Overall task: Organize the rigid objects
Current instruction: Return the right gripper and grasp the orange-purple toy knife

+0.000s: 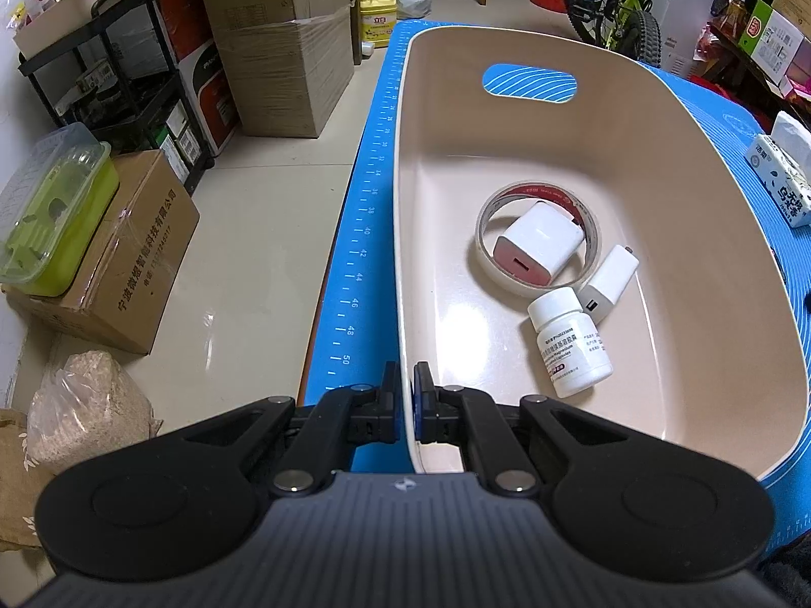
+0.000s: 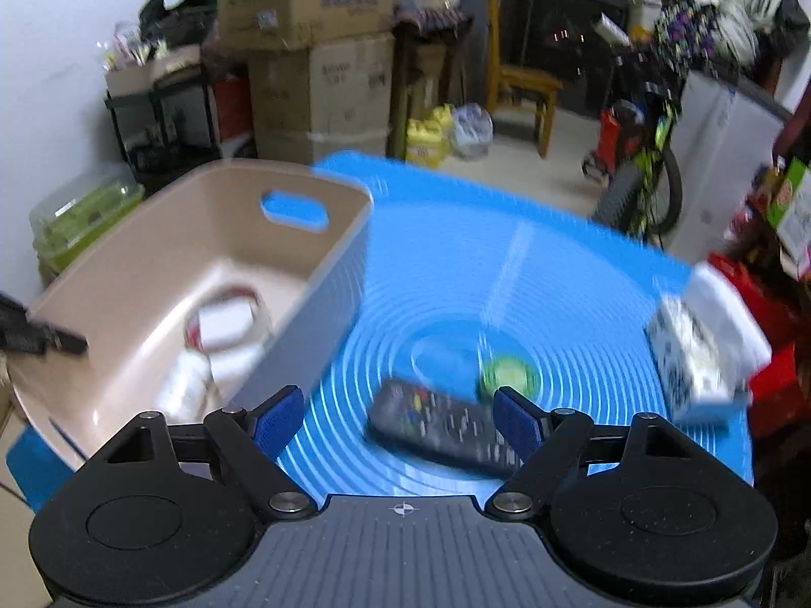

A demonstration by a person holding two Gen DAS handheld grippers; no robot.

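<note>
Basin (image 1: 405, 253) rim in left hand-held gripper (image 1: 408, 380)

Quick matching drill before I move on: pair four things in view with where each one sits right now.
Things:
1. white charger cube
2. pill bottle
3. remote control
4. left claw

Places:
A. on the blue mat, outside the bin
B. clamped on the near rim of the beige bin
C. inside the ring of the tape roll
D. lying on its side on the bin floor, nearest the camera

Pairs: 1-C, 2-D, 3-A, 4-B
</note>
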